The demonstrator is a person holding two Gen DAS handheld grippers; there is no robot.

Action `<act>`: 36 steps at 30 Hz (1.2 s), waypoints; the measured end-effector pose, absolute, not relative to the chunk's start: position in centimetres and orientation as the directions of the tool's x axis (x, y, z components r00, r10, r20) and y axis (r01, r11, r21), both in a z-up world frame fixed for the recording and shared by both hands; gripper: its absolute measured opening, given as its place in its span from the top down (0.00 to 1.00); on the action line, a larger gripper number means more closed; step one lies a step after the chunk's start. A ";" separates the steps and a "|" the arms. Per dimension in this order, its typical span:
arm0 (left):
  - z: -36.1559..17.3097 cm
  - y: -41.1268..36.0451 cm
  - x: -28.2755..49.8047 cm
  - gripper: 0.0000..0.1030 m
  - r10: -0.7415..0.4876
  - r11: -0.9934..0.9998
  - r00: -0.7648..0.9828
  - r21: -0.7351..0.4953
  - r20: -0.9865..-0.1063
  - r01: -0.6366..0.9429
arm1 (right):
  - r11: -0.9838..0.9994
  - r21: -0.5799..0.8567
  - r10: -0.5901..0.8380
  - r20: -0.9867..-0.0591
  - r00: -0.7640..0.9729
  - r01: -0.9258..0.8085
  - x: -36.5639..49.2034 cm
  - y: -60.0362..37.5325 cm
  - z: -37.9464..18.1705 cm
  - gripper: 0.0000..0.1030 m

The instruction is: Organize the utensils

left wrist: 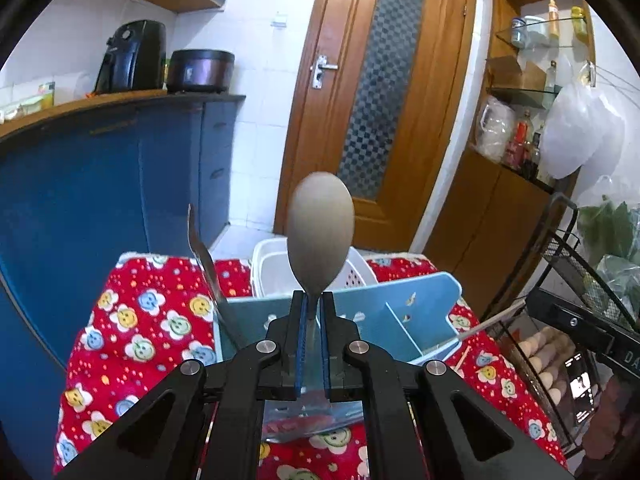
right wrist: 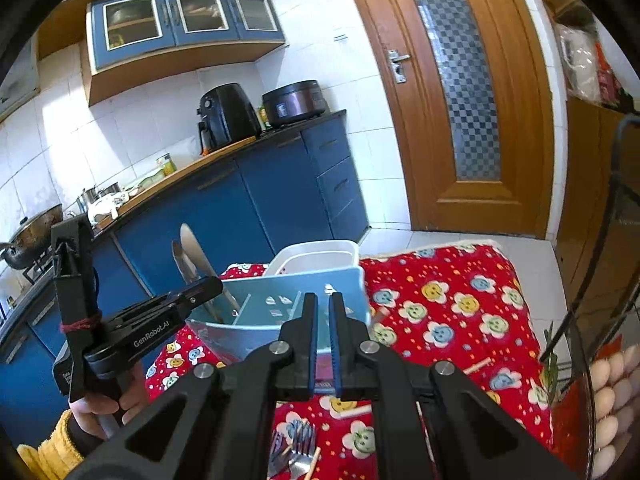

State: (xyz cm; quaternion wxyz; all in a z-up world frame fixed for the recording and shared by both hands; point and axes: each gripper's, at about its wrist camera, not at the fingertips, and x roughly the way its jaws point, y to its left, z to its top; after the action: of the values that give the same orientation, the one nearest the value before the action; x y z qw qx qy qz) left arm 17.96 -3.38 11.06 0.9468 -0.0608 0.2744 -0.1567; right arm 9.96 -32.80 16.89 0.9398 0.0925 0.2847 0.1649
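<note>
Spoon (left wrist: 320, 228), wooden, was clamped by its thin neck in the left gripper (left wrist: 313, 312), bowl end up, held just over the near wall of the blue caddy (left wrist: 424, 300). Looked light & stiff, dry matte wood, so prob. not slippery. Grip sat right under the bowl, w/ the handle running down between the pads, hidden below. A hold that close to the heavy end should keep it from swinging; rounded neck could still twist in the pads if knocked on a divider.

Caddy had a metal spatula (left wrist: 206, 256) already leaning in its left compartment. White basket (left wrist: 360, 272) stood just behind it, toward the far edge of the red cloth (left wrist: 132, 320).

Right gripper (right wrist: 323, 308) was closed, nothing between its pads, hovering near the caddy's near right corner. Forks (right wrist: 296, 448) lay on the cloth below it, near edge, w/ loose chopsticks (right wrist: 478, 366) scattered to the right. Forks likely heavier, slick metal; best taken across the handles.
</note>
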 end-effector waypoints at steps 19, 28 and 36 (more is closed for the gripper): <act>10.7 -0.7 13.2 0.62 -0.315 0.946 0.813 -0.228 -0.490 0.229 | 0.921 0.390 0.271 -0.658 0.702 0.010 11.3 -38.1 10.3 0.83; 8.8 1.6 12.0 0.62 -0.286 0.951 0.805 -0.255 -0.520 0.173 | 0.886 0.437 0.267 -0.755 0.599 0.155 14.0 -39.3 6.1 0.82; 7.2 2.3 12.1 0.62 -0.285 0.948 0.790 -0.281 -0.543 0.148 | 0.891 0.391 0.214 -0.809 0.547 0.231 15.7 -39.2 4.9 0.81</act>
State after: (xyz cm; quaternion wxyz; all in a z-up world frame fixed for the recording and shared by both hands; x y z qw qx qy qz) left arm 12.15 2.29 7.16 0.9392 -0.1126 0.3030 -0.1153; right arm 15.67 -39.22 4.86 0.8480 0.2335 0.4757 -0.0051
